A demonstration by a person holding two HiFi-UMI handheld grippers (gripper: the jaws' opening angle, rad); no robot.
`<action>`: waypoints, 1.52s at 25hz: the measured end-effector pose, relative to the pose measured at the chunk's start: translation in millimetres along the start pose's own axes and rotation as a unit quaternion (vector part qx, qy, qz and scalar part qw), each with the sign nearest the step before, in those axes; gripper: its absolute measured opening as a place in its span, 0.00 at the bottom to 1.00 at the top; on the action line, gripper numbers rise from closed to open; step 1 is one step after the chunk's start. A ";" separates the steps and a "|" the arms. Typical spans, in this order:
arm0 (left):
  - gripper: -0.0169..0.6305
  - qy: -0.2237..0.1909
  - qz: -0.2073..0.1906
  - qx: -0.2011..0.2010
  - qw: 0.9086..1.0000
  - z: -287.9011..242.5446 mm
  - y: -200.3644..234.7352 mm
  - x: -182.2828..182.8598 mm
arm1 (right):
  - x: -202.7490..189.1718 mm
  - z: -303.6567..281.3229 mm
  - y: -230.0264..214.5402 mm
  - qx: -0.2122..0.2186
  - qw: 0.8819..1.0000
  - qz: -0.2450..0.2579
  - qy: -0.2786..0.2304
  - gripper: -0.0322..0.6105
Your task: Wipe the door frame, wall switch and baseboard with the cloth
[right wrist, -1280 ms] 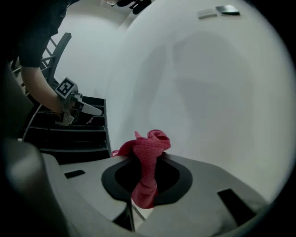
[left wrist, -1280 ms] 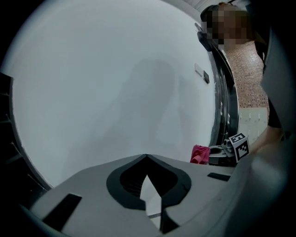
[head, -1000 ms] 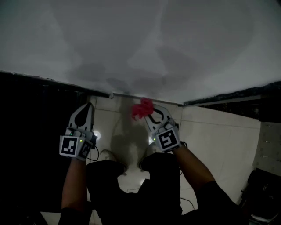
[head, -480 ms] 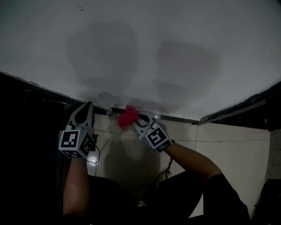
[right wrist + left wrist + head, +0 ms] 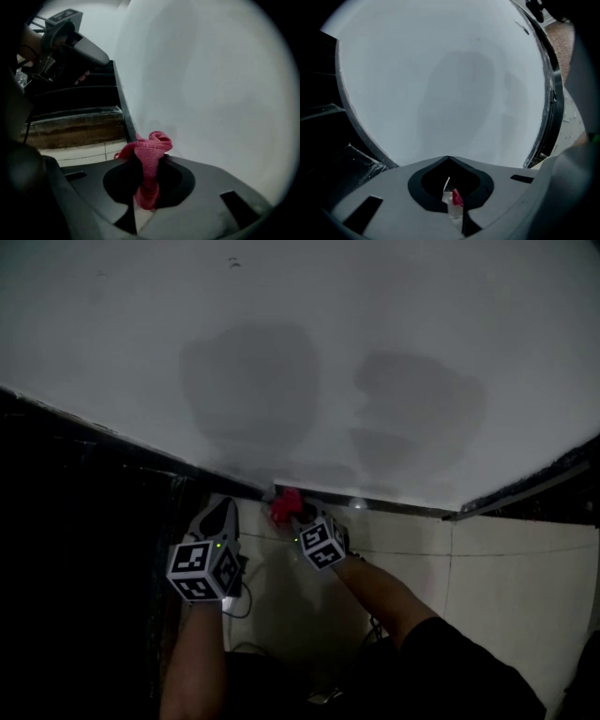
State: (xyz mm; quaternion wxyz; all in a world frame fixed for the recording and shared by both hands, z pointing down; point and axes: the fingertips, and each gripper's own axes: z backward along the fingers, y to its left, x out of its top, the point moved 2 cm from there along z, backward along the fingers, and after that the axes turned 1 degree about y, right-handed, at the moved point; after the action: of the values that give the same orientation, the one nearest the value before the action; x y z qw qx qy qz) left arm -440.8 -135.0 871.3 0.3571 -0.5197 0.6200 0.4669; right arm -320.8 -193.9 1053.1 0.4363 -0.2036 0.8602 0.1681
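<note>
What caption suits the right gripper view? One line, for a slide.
Right gripper shut on a pink cloth, at the dark baseboard below a white wall.

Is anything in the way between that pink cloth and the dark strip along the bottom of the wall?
Nothing visible does. The pink cloth, clamped in the right gripper, sits right at the baseboard, though contact cannot be confirmed. The left gripper, jaws together, hangs off to the left, clear of that path.

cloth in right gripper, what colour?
The cloth is pinkish red, plain with no pattern; the right gripper view shows it best.
</note>
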 end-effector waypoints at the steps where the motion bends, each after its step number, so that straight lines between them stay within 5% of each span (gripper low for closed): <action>1: 0.02 0.012 -0.004 0.009 1.000 -2.7 0.2 -4.3 | 0.6 -4.7 0.9 0.001 1.000 0.009 0.000 0.13; 5: 0.02 0.036 -0.035 0.020 0.999 -12.9 -10.2 -0.8 | -10.3 -25.8 6.2 -0.004 0.999 -0.035 0.015 0.13; 14: 0.02 0.017 -0.017 -0.051 0.998 -6.0 -14.7 6.4 | -27.9 -75.6 12.6 -0.069 0.989 -0.127 0.034 0.13; 25: 0.02 -0.008 0.030 -0.085 0.996 -11.6 -21.0 12.3 | -30.9 -56.7 -14.2 -0.102 0.989 -0.092 0.050 0.13; 38: 0.02 0.008 0.006 -0.108 0.994 -21.2 -53.2 5.7 | -57.5 -5.1 -56.6 -0.115 0.990 -0.036 0.070 0.13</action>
State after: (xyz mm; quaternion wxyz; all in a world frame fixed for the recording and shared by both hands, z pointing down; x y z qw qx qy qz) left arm -389.1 -158.1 861.5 0.2910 -0.5549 0.5722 0.5291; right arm -265.3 -233.3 1096.8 0.3549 -0.2944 0.8556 0.2352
